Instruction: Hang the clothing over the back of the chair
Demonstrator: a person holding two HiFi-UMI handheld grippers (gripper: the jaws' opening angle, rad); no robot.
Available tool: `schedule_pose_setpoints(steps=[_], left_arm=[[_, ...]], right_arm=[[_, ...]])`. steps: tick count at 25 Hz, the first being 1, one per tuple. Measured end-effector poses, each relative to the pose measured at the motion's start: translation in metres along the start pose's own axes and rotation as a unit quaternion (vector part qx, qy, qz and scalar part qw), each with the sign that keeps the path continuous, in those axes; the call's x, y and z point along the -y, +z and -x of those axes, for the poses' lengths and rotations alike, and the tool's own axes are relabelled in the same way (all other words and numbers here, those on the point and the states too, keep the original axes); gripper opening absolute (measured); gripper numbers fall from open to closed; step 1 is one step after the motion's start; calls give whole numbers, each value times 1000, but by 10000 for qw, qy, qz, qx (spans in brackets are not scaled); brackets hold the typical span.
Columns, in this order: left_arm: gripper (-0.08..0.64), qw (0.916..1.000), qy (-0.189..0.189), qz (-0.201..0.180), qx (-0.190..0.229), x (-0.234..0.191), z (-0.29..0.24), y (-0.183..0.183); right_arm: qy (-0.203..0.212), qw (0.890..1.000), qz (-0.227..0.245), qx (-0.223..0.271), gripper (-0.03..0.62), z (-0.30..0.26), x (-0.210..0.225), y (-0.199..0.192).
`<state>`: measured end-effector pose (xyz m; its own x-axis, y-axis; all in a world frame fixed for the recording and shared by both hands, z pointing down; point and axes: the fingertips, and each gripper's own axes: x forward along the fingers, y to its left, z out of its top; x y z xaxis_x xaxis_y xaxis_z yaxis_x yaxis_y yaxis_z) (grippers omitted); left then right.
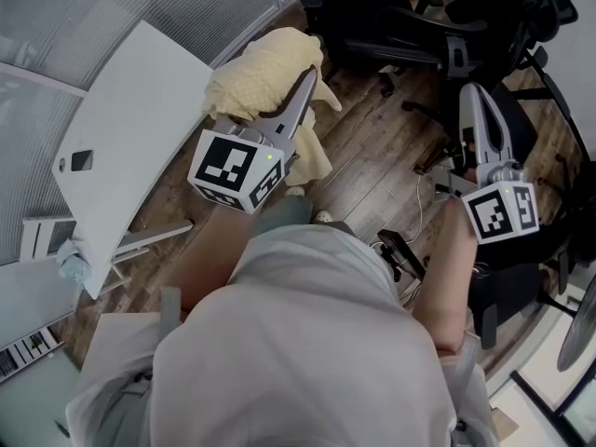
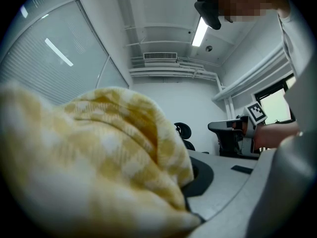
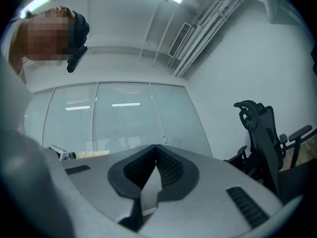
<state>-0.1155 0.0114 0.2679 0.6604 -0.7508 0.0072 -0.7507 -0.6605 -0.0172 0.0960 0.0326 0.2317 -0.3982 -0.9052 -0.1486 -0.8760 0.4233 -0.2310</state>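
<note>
Clothing (image 1: pixel 265 73): yellow checked fabric, bunched in a loose wad, carried in the air in front of the person, above the edge of the white worktop (image 1: pixel 130 110) and the floor. Left gripper (image 1: pixel 300 91) is clamped on it, pointing roughly level. In the left gripper view the cloth swamps the near jaw and spills over the left of the frame. Held high and gathered, probably so no hem drags on the way to a chair.

Right gripper (image 1: pixel 472 101): jaws pressed together, nothing between them, held out to the right and well apart from the cloth. Judged a free hand for now, available to spread the fabric once it reaches a chair back.

Chairs (image 1: pixel 400 26): several black office chairs ahead, none yet touched by the cloth. Which one is the target I cannot tell.

Surroundings: dark wood-plank floor (image 1: pixel 372 156) with a loose cable. Worktop bare except for a small dark slab (image 1: pixel 80 160), perhaps a phone. Frosted glass partition (image 3: pixel 119 118), white walls, exposed ceiling ducts, strip lights.
</note>
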Motion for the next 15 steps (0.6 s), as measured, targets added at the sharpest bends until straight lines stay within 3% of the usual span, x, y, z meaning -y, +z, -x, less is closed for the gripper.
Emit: schedule_pose_setpoints(steps=[8,15], left_arm=[[78,9998,-162,-41,-59,-8,-28,-2],[78,9992,-393,37,-24,-23,-57,-2]], right_arm=[[-24,10000,1,22,21,-17,12,-1],[-357,9993,-3,-106,21,-31,35,-7]])
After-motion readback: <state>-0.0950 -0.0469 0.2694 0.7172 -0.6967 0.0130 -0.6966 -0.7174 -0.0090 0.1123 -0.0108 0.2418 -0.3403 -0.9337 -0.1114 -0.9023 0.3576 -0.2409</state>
